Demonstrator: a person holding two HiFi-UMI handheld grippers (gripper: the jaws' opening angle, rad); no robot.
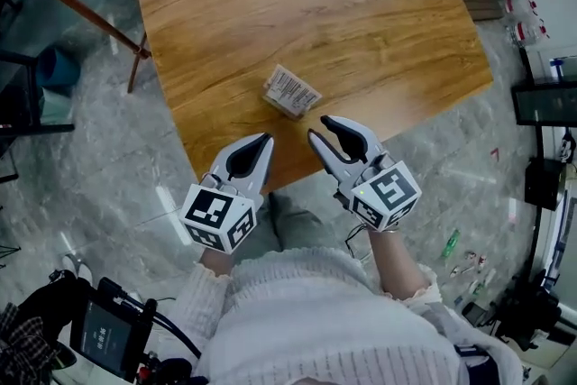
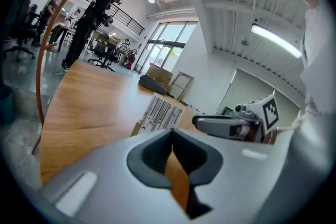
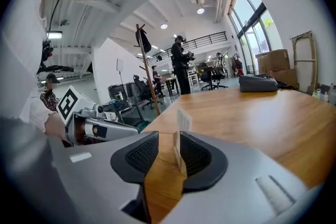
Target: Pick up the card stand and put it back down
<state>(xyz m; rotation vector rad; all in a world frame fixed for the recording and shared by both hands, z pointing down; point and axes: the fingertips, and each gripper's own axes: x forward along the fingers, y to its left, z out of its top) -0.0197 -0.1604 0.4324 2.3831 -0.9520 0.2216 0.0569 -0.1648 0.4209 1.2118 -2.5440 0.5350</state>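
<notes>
Wooden table [image 1: 361,13] over a grey marbled floor [image 1: 99,167] carries the card stand [image 1: 290,91]. Right gripper [image 1: 319,129]: jaws apart, nothing clamped. The card stand sits just ahead of its tips, in line with the gap between them and untouched. Left gripper [image 1: 264,140]: jaws together, empty, positioned just left of the right gripper. The card stand lies ahead of it and to its right.

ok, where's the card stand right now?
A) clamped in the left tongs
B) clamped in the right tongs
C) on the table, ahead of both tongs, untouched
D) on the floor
C: the card stand sits on the table near its edge, with bare wood between it and both the left tongs and the right tongs.
</notes>
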